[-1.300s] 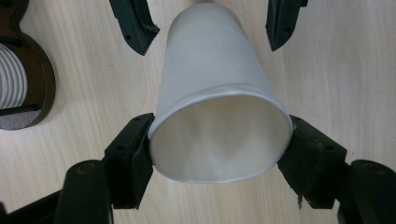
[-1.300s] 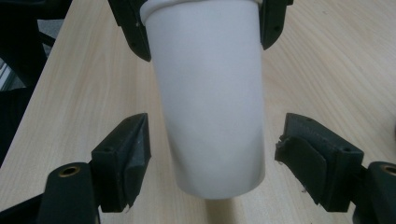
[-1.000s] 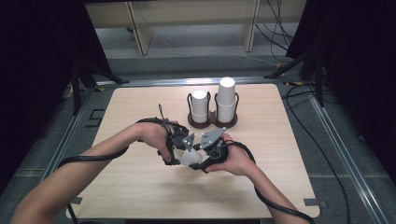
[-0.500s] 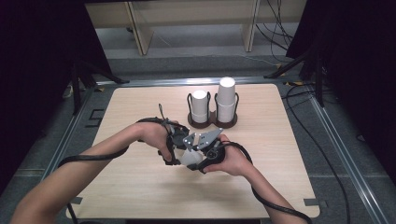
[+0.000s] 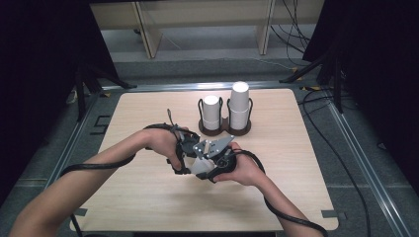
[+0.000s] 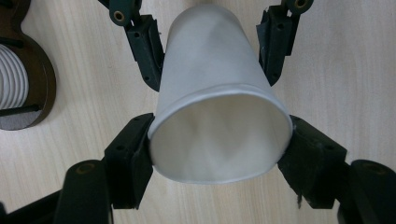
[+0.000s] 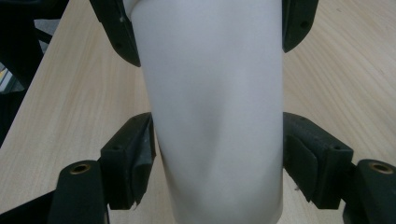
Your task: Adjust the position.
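Note:
A white paper cup (image 6: 215,135) lies level between both grippers over the middle of the table, its open mouth facing the left gripper view. My left gripper (image 6: 219,140) is shut on it near the rim, one pad on each side. My right gripper (image 7: 217,140) comes from the opposite end around the cup's body (image 7: 215,116). Its jaws have just been closing with the cup between them, and both pads now touch the cup's sides. In the high view the two grippers meet, the left gripper (image 5: 190,160) and the right gripper (image 5: 210,157), with the cup (image 5: 200,168) partly hidden between them.
A dark wooden cup holder (image 5: 225,131) stands behind the hands, with a short stack of white cups (image 5: 211,111) and a taller stack (image 5: 239,101) in its rings. Its base (image 6: 18,93) shows at the left of the left gripper view. Cables trail off the table's front.
The right hand has edged slightly toward the left one. The cup stays between the two grippers, and the left hand has not moved.

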The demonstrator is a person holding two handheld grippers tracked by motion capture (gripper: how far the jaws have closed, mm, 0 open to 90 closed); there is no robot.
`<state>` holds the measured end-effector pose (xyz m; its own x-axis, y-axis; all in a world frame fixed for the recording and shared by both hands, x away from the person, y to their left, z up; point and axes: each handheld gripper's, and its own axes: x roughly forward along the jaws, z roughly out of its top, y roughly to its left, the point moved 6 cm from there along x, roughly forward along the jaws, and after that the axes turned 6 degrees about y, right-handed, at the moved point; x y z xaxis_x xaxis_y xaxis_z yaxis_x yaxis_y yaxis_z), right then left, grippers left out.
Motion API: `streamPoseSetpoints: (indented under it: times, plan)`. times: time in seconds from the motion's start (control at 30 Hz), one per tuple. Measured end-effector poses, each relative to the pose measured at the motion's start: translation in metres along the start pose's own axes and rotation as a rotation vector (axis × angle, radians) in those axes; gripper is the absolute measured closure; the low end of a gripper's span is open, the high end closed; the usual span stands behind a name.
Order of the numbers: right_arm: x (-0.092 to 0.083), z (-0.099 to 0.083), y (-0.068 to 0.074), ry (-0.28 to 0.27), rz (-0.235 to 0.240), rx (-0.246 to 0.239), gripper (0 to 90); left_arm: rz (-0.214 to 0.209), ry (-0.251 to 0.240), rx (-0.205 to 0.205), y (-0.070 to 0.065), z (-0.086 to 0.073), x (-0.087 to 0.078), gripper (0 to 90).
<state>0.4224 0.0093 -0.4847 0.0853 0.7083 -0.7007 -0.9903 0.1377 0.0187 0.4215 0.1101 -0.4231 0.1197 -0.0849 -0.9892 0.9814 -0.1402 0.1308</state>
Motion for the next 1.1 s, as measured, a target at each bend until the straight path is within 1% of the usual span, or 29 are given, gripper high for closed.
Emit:
streamPoseSetpoints:
  times: [0.2,0.23,0.33,0.37,0.67,0.7,0.73,0.77,0.8,0.83,0.87,0.9,0.93,0.97,1.0,1.03,1.07,1.1]
  plan:
    - [0.000,0.001,-0.001,-0.002,-0.006,0.001,29.6,0.000,-0.004,-0.004,0.001,0.000,0.000,31.1]
    - [-0.001,-0.001,0.002,0.009,0.002,0.043,29.8,-0.001,-0.004,-0.005,0.001,0.000,0.000,31.0]
    - [0.000,-0.001,0.002,0.006,0.003,0.046,30.3,-0.004,-0.006,-0.006,0.000,0.000,0.000,31.0]
    - [0.001,0.000,-0.001,-0.007,-0.005,0.004,30.7,-0.006,-0.005,-0.008,0.000,0.000,0.000,31.1]
    - [0.001,-0.001,-0.001,-0.009,-0.005,0.001,32.5,-0.010,-0.014,-0.009,-0.001,0.001,0.000,31.2]
    - [0.001,-0.003,0.003,0.002,0.008,0.034,33.1,-0.011,-0.017,-0.006,-0.002,0.002,0.000,31.3]
    - [0.001,-0.003,0.003,0.002,0.008,0.033,33.4,-0.011,-0.017,-0.006,-0.002,0.002,0.000,31.3]
    - [0.002,-0.003,0.002,-0.006,0.009,0.003,33.4,-0.015,-0.024,-0.003,-0.002,0.002,0.000,30.8]
    - [0.002,-0.003,0.002,-0.005,0.010,-0.002,33.4,-0.015,-0.028,0.000,-0.003,0.002,0.001,30.0]
    - [0.001,-0.003,0.001,-0.011,-0.005,-0.018,33.3,-0.011,-0.044,0.001,-0.003,0.002,0.001,28.5]
    - [0.001,-0.003,0.001,-0.011,-0.005,-0.018,33.3,-0.011,-0.044,0.001,-0.003,0.002,0.001,26.6]
    - [0.001,-0.004,0.002,-0.008,-0.009,-0.020,33.0,-0.004,-0.069,0.004,-0.002,0.002,0.002,26.6]
    - [0.001,-0.005,0.002,-0.010,-0.010,-0.020,32.8,0.011,-0.091,0.009,0.000,0.002,0.002,23.0]
    - [0.001,-0.007,0.002,-0.012,-0.015,-0.025,32.9,0.030,-0.136,-0.016,0.000,0.003,0.002,19.9]
    - [-0.001,-0.011,0.002,-0.015,-0.032,-0.012,32.8,0.057,-0.175,-0.034,0.002,0.000,0.001,15.0]
    - [-0.003,-0.013,0.004,-0.011,-0.032,0.032,32.8,0.069,-0.213,-0.051,0.001,0.000,0.001,14.2]
    - [-0.003,-0.013,0.004,-0.011,-0.032,0.032,32.8,0.069,-0.213,-0.051,0.001,0.000,0.001,14.0]
    - [-0.008,-0.014,-0.001,-0.060,-0.078,0.001,32.8,0.101,-0.277,-0.085,0.003,-0.003,-0.001,13.8]
